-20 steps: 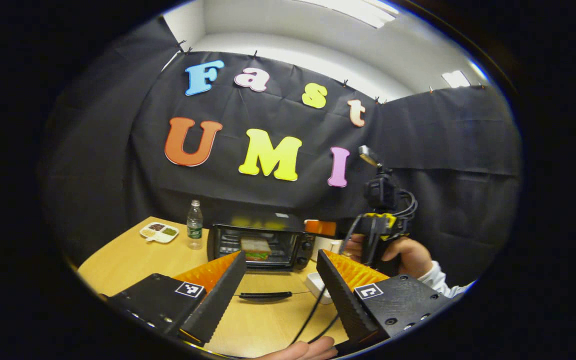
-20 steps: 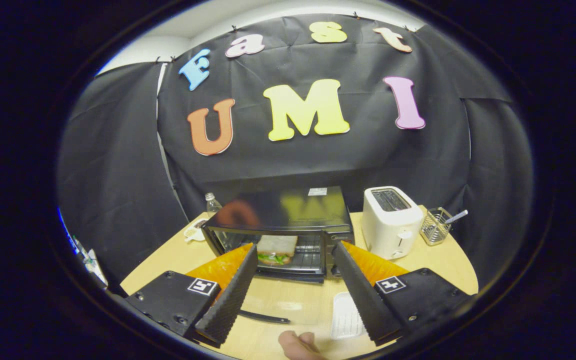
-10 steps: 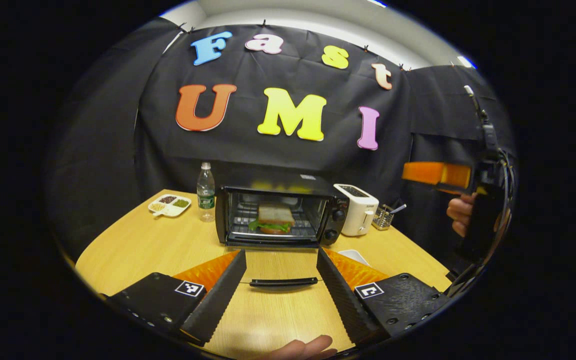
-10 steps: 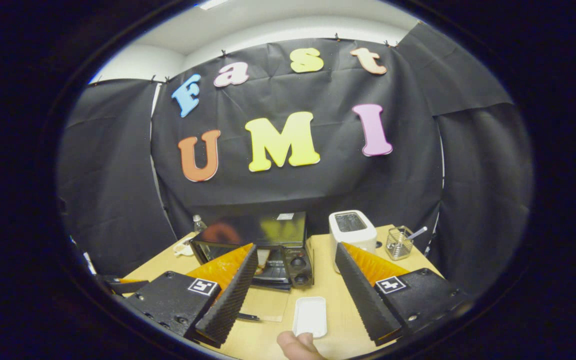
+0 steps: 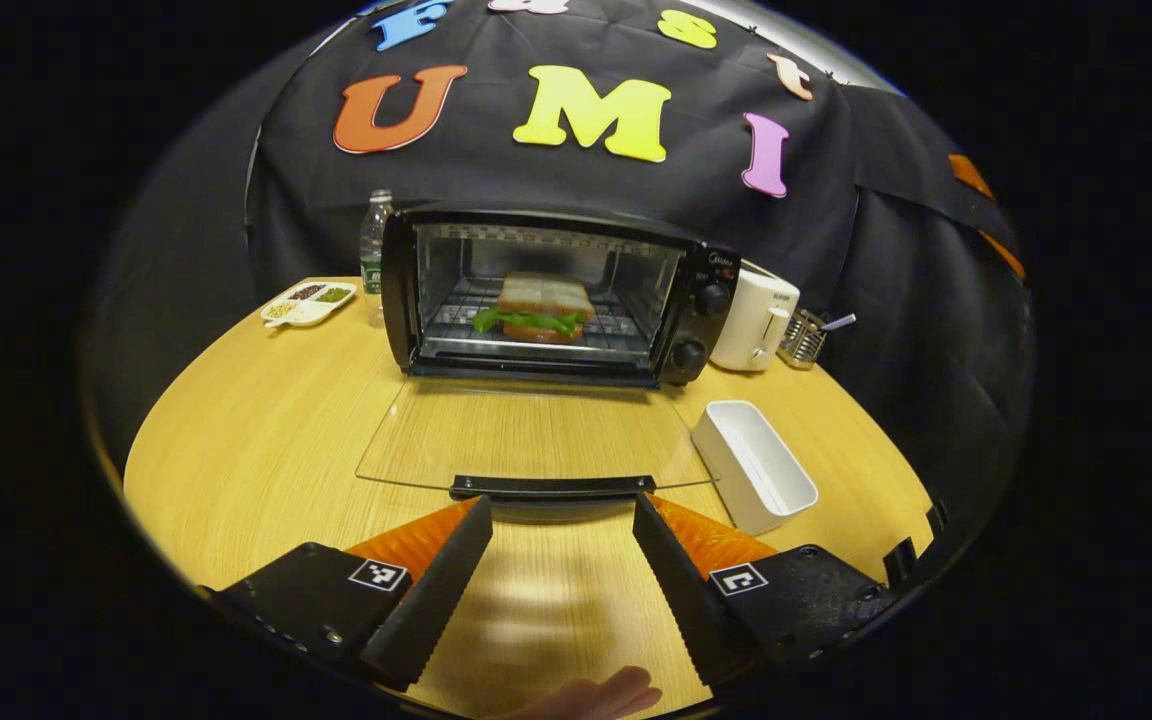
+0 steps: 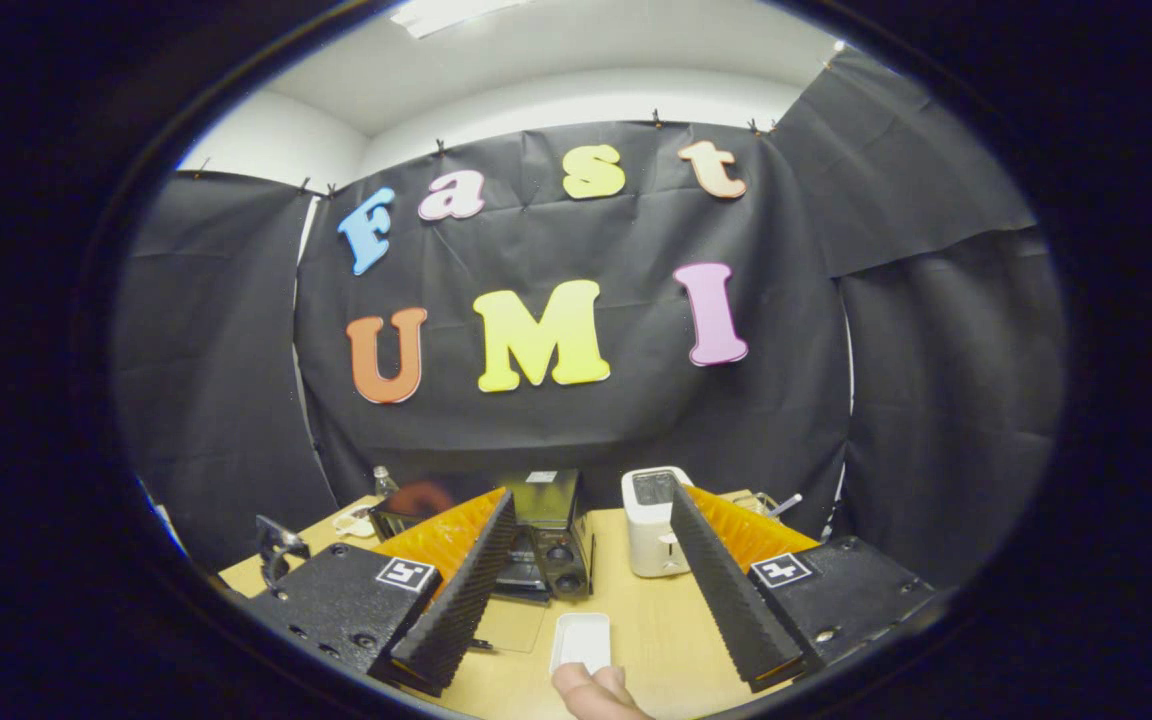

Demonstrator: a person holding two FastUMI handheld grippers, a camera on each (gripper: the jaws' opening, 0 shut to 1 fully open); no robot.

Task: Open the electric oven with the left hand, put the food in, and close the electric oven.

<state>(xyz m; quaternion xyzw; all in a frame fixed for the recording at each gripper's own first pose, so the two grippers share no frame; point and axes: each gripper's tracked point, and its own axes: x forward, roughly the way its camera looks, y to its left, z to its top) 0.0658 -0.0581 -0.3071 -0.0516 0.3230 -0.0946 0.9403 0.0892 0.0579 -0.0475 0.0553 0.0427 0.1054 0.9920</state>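
Observation:
The black electric oven (image 5: 556,290) stands open at the middle of the table, its glass door (image 5: 536,435) folded flat toward me. A sandwich (image 5: 536,308) with green lettuce lies on the rack inside. My left gripper (image 5: 561,510) is open, its fingertips just short of the door's black handle (image 5: 551,487) and on either side of it, touching nothing. In the right gripper view the right gripper (image 6: 593,498) is open and empty, held well back from the oven (image 6: 546,530), which looks small and sits between its fingers.
An empty white rectangular dish (image 5: 754,465) lies right of the door. A white toaster (image 5: 754,320) and a wire basket (image 5: 804,338) stand right of the oven. Left of it stand a water bottle (image 5: 374,245) and a divided snack plate (image 5: 308,303). The wooden table (image 5: 256,440) has bare room front left.
My left gripper has dropped and closed in on the open door's handle. The right gripper has drawn back from the oven, which now looks smaller. The sandwich has stayed on the rack.

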